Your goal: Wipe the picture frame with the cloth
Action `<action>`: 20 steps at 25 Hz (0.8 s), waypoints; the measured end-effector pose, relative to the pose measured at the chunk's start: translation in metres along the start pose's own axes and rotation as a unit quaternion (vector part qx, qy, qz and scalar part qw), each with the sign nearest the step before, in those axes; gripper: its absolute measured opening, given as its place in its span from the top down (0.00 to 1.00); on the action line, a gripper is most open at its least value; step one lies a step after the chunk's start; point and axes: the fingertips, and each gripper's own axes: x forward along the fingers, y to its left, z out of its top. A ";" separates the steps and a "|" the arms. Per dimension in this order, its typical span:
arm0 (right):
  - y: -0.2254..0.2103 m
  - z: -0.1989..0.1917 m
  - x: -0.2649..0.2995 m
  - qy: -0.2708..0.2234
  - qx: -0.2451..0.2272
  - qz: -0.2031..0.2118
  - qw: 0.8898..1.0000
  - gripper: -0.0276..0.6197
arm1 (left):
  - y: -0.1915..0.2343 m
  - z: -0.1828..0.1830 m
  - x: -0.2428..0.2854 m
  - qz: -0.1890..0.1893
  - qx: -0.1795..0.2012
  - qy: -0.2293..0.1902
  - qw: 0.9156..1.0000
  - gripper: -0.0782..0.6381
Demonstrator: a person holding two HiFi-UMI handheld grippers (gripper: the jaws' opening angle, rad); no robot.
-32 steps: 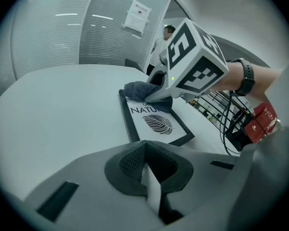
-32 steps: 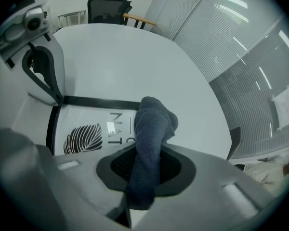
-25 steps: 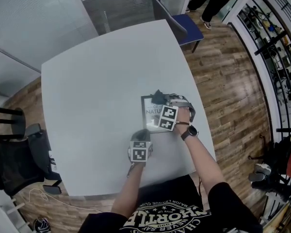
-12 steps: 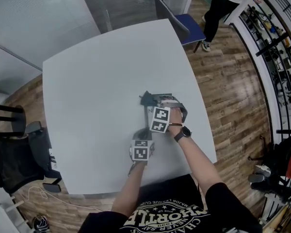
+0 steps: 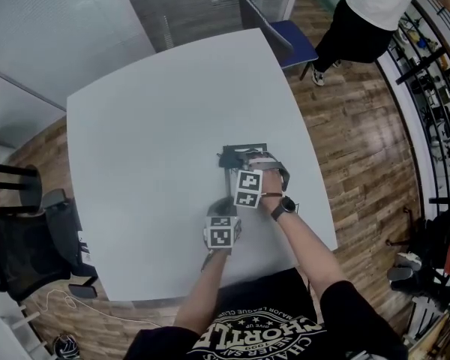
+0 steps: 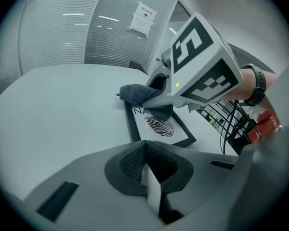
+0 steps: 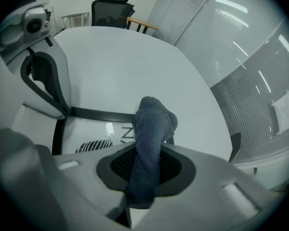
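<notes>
In the head view the cloth (image 5: 229,157) is pressed on the far-left corner of the picture frame (image 5: 253,148) on the counter (image 5: 150,118), judged mid-wipe; in the left gripper view the left hand-held gripper (image 6: 150,174) is seen pressed together on nothing just short of the frame's near edge; in the right gripper view the cloth is pinched by the right hand-held gripper (image 7: 147,177), and a sweep across the frame's print is called for next.

the picture frame (image 5: 245,148) lies on the tabletop (image 5: 157,111), toward its right edge; the cloth (image 5: 229,157) rests on the frame's far end, the left tool (image 5: 223,205) near its near end.
</notes>
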 end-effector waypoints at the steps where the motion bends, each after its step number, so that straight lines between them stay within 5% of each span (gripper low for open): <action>1: -0.001 -0.007 -0.001 0.003 0.002 -0.003 1.000 0.84 | 0.000 0.000 0.000 0.002 0.001 0.000 1.000 0.88; 12: -0.005 -0.069 -0.012 0.042 0.051 -0.022 0.998 0.84 | 0.001 0.000 0.004 0.006 -0.003 -0.003 1.000 0.88; 20: -0.005 -0.022 -0.018 -0.004 0.058 -0.015 0.998 0.84 | 0.000 0.000 0.004 0.000 -0.007 -0.006 1.000 0.88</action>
